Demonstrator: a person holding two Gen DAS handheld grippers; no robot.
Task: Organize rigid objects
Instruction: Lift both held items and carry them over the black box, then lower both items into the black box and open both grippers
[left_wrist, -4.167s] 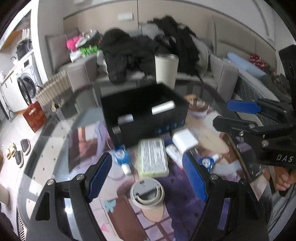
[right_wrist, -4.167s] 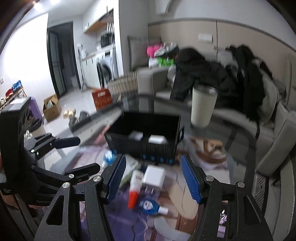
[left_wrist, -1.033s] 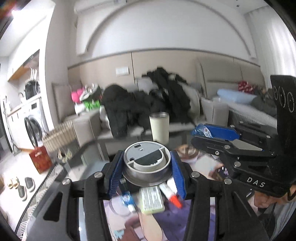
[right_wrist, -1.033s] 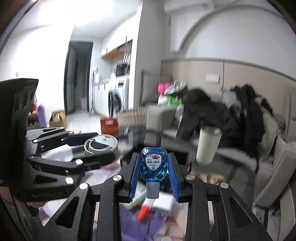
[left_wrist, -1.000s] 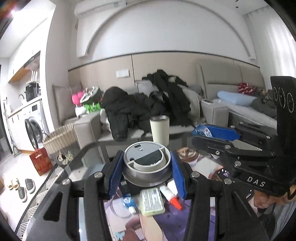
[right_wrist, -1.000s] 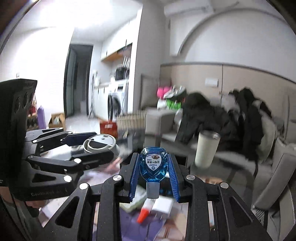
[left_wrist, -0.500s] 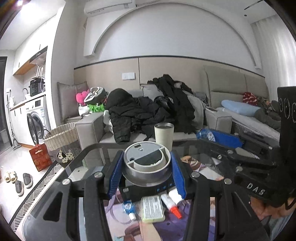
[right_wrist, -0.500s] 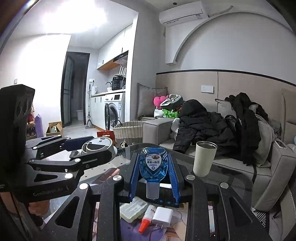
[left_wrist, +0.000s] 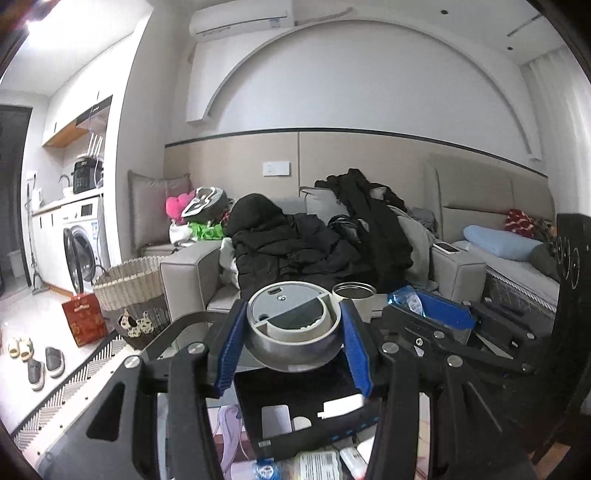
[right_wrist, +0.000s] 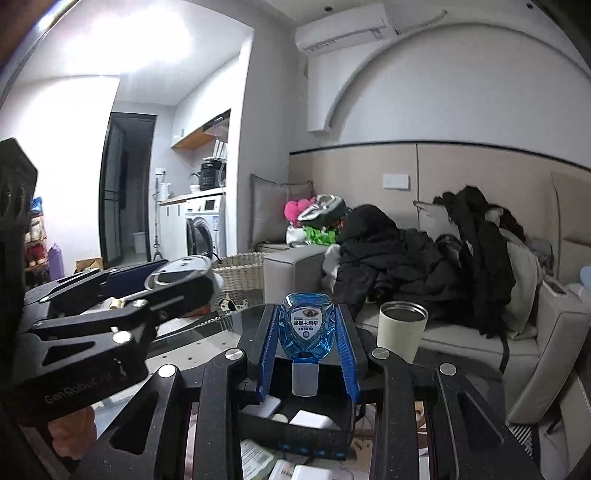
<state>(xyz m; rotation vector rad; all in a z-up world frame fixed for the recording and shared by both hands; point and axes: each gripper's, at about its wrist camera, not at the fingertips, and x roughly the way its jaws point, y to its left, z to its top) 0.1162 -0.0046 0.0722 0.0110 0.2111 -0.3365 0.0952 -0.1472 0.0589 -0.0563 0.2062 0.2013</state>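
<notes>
My left gripper (left_wrist: 293, 343) is shut on a round grey-and-silver disc (left_wrist: 291, 325) and holds it in the air above the black box (left_wrist: 306, 417). The box holds a few small white items. My right gripper (right_wrist: 306, 354) is shut on a small blue eye-drop bottle (right_wrist: 307, 328), cap down, also above the black box (right_wrist: 299, 424). The left gripper with the disc (right_wrist: 181, 275) shows at the left of the right wrist view. The right gripper with the bottle (left_wrist: 406, 301) shows at the right of the left wrist view.
A cream tumbler (right_wrist: 402, 332) stands on the glass table behind the box. Loose small items (left_wrist: 317, 463) lie in front of the box. A sofa with dark clothes (left_wrist: 317, 240) is beyond. A wicker basket (left_wrist: 129, 284) and a washing machine (left_wrist: 79, 254) stand at the left.
Since 4.2 s ago both grippers shut on objects from the table and lifted them. Over the last second both moved forward, so the black box now lies just beneath them.
</notes>
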